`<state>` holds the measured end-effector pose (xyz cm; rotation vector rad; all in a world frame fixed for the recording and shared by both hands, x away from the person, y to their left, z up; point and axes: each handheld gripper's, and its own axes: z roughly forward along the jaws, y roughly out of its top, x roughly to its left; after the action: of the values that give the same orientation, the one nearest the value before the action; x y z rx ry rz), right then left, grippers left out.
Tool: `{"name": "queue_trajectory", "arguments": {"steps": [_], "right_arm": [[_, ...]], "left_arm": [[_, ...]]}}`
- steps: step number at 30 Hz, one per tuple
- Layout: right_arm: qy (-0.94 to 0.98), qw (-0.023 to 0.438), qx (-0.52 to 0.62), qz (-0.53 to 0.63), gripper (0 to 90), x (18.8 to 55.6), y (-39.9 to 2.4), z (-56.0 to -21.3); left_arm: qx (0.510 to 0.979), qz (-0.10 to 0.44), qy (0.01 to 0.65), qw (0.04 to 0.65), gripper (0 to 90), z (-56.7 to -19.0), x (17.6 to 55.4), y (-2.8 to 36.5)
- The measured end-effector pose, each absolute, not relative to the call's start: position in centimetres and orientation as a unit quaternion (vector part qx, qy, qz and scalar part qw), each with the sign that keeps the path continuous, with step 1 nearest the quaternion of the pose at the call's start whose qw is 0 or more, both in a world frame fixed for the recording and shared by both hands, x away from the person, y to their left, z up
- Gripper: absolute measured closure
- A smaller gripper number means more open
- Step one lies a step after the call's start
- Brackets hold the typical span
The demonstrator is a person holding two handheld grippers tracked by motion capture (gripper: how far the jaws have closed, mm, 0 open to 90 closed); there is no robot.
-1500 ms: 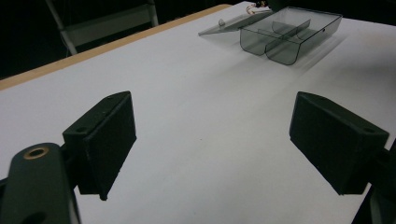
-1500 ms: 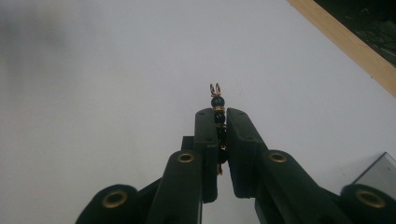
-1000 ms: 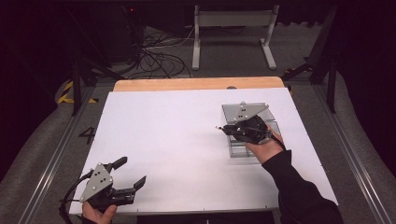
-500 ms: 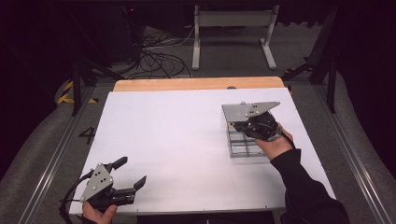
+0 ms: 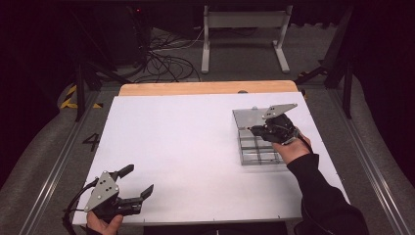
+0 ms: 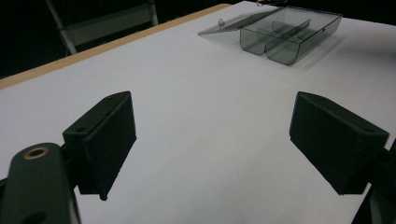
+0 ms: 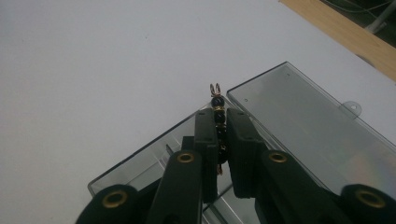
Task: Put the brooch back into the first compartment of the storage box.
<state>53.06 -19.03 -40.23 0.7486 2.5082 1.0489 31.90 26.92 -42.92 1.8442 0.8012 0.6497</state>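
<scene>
My right gripper (image 5: pixel 252 129) hovers above a clear compartment box (image 5: pixel 257 155) at the table's right side. Its jaws are shut on a small beaded piece (image 7: pixel 216 99) of dark blue beads and gold wire loops, which sticks out past the fingertips. In the right gripper view, the right gripper (image 7: pixel 220 117) sits over the near edge of the box (image 7: pixel 140 170), beside its flat open lid (image 7: pixel 308 126). My left gripper (image 5: pixel 138 179) rests near the front left corner, open with nothing between its jaws. The left gripper (image 6: pixel 212 140) faces bare table, with the box (image 6: pixel 289 35) far off.
The white tabletop (image 5: pixel 186 142) has a wooden strip (image 5: pixel 205 88) along its far edge. Beyond it are cables (image 5: pixel 161 54) on the floor and a white stand (image 5: pixel 244 29). Metal rails run along both sides of the table.
My right gripper has shifted a little to the right over the box, still with the beaded piece in it. The left gripper has stayed put.
</scene>
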Motion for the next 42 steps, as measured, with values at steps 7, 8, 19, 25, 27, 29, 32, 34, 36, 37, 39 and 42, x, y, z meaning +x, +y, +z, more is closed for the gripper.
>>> {"name": "queue_trajectory", "arguments": {"steps": [7,8,19,25,27,29,32,34,36,37,39,42], "right_arm": [[0.879,0.154,0.271,0.360,83.5,53.6,-19.3,-40.8],[0.880,0.151,0.273,0.359,83.5,53.7,-19.4,-40.9],[0.886,0.131,0.286,0.341,83.4,54.7,-19.3,-42.6],[0.887,0.122,0.292,0.337,83.4,55.2,-19.1,-43.5],[0.889,0.119,0.291,0.334,83.4,55.3,-19.0,-43.7],[0.888,0.117,0.294,0.333,83.4,55.3,-18.9,-44.0],[0.889,0.114,0.297,0.330,83.4,55.5,-18.9,-44.3],[0.889,0.111,0.296,0.330,83.4,55.6,-18.8,-44.6],[0.890,0.111,0.297,0.328,83.4,55.6,-18.8,-44.8],[0.890,0.109,0.299,0.328,83.4,55.6,-18.7,-44.8],[0.890,0.107,0.298,0.327,83.4,55.7,-18.6,-45.0],[0.891,0.106,0.299,0.325,83.3,55.7,-18.4,-45.2]], "left_arm": [[0.761,0.269,0.328,0.491,15.7,-42.9,32.0,26.9],[0.761,0.269,0.329,0.491,15.7,-42.9,32.0,26.9],[0.760,0.265,0.332,0.493,15.7,-43.0,31.9,26.9],[0.760,0.269,0.329,0.491,15.7,-42.9,32.0,27.0],[0.761,0.266,0.330,0.491,15.7,-43.0,32.0,26.9],[0.762,0.267,0.330,0.490,15.7,-43.0,32.0,26.9],[0.761,0.266,0.330,0.491,15.7,-43.0,32.0,27.0],[0.761,0.266,0.330,0.490,15.7,-43.0,32.0,27.0],[0.761,0.266,0.331,0.490,15.7,-43.0,32.0,26.9],[0.761,0.266,0.330,0.491,15.7,-43.0,32.0,26.9],[0.761,0.266,0.330,0.490,15.7,-43.0,32.0,26.9],[0.761,0.266,0.331,0.491,15.7,-43.0,32.0,26.9]]}}
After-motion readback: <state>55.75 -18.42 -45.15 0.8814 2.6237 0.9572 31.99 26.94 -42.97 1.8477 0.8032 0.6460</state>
